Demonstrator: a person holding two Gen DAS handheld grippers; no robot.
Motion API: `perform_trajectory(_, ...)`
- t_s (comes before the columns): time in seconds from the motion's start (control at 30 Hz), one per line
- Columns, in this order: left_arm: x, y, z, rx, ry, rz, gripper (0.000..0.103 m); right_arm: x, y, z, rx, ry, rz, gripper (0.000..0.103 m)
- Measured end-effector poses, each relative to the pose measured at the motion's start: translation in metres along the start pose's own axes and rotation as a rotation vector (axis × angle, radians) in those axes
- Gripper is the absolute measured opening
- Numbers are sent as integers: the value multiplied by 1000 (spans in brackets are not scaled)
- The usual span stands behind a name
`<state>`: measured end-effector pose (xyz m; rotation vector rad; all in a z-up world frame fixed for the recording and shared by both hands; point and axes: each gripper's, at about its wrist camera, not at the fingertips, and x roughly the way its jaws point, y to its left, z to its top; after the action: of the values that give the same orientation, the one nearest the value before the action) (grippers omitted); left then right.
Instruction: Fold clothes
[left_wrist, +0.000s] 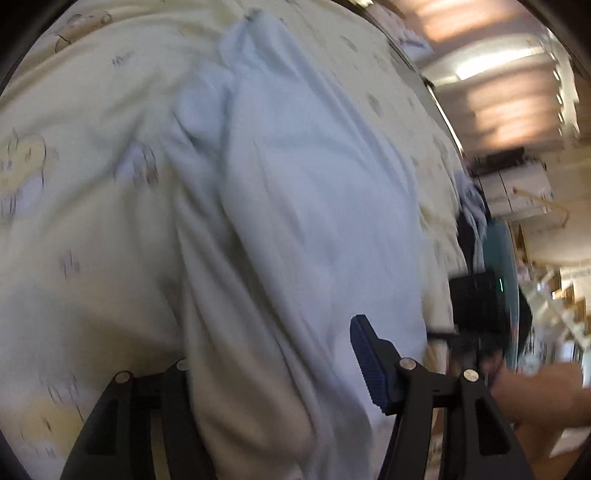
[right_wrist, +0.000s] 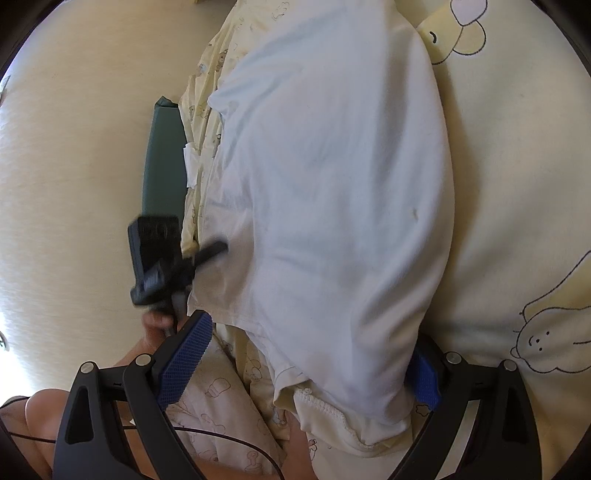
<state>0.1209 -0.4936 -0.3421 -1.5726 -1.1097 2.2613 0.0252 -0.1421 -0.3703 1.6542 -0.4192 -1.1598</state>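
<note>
White garment (right_wrist: 332, 177) drapes between both grippers' open jaws.

L tongs (left_wrist: 273, 373) agape, R tongs (right_wrist: 306, 365) agape

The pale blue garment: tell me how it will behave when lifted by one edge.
The pale blue garment probably hangs floppy: it creases and drapes over the cartoon-print sheet. Likely light, being thin. The right gripper and left gripper each straddle bunched cloth, so it should fold without resistance.
</note>
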Motion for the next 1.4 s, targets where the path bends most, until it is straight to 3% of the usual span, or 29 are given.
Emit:
perform_trajectory(0.13, -11, -14, -22, 33, -64, 17, 60, 4, 4, 0, -3, -22, -36, 96)
perform_trajectory(0.2, -15, -7, -20, -31, -131, 15, 37, 8, 9, 1, -8, -40, -73, 96)
perform_trajectory(0.23, -16, -8, -19, -31, -157, 40, 18, 9, 14, 0, -22, -56, -94, 94)
perform_trajectory(0.27, -16, -13, -17, -4, -173, 88, 14, 10, 18, -1, -34, -71, -111, 71)
perform_trajectory(0.3, -16, -16, -17, 4, -174, 89, 13, 8, 18, -2, -33, -86, -112, 41)
perform_trajectory(0.33, -17, -18, -17, 9, -176, 90, 12, 6, 17, -3, -16, -99, -97, 31)
perform_trajectory(0.4, -24, -18, -17, 2, -180, 90, 11, 4, 18, -3, -29, -101, -111, 22)
perform_trajectory(0.5, -44, -27, -12, -7, -209, 96, 11, 0, 24, 1, -54, -101, -122, 20)
perform_trajectory(0.7, -83, -55, 18, 22, -246, 88, 10, -46, 72, 25, -84, -241, 1, 19)
perform_trajectory(0.93, -130, -80, 90, -20, -348, -31, 10, -101, 131, 69, -99, -431, 99, 17)
perform_trajectory(1.1, -157, -92, 144, -61, -425, -82, 10, -119, 178, 107, -161, -514, 121, 14)
perform_trajectory(1.27, -193, -114, 215, -8, -516, -65, 10, -127, 223, 165, -230, -601, 141, 14)
perform_trajectory(1.4, -239, -125, 263, 46, -609, -40, 10, -124, 269, 208, -318, -607, 158, 14)
